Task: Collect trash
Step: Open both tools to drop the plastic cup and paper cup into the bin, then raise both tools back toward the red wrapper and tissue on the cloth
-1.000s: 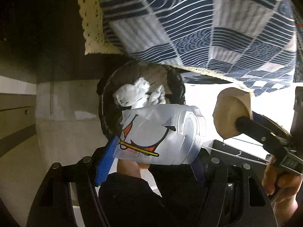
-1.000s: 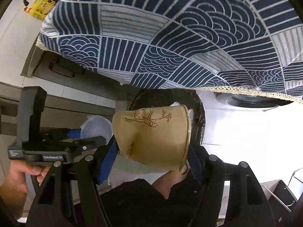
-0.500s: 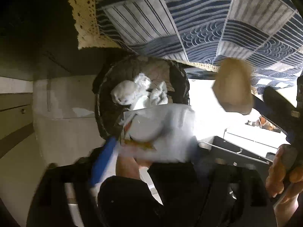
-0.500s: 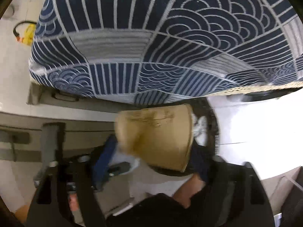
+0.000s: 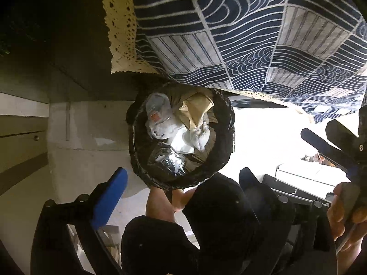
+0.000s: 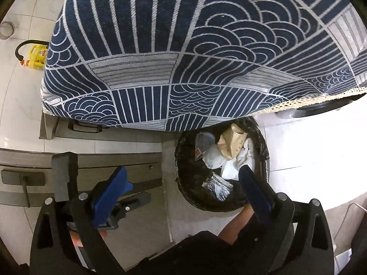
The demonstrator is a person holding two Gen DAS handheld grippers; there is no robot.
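Tiles of pale white floor [image 6: 13, 87] fill the room at my ten o'clock in the right wrist view, with a yellow packet with a black loop handle [image 6: 34, 56] lying on them. A navy cloth printed with white wave and stripe patterns, edged in cream lace [image 6: 195, 52], hangs over the table from twelve o'clock and overlaps the far rim of the bin. Grey cabinet fronts with bar handles [image 6: 25, 183] run along at nine o'clock.

Below both tools stands the round bin lined with a black plastic bag [image 5: 227, 151]. Inside it lie the crumpled tan paper cup [image 5: 195, 110] at one o'clock, the clear plastic cup with an orange print [image 5: 157, 112] at eleven o'clock, wads of white tissue [image 5: 199, 135] between and below them, and a crinkled silvery wrapper [image 5: 167, 160] toward six o'clock.

My left gripper [image 5: 183, 183] points steeply down over the bin's near rim — its blue-padded fingers are still spreading, with nothing between them. My right gripper [image 6: 183, 183] tilts down too, fingers wide apart and empty, its right pad over the bin's near edge. At three o'clock in the left view my right hand [image 5: 346, 208] grasps its tool's handle.
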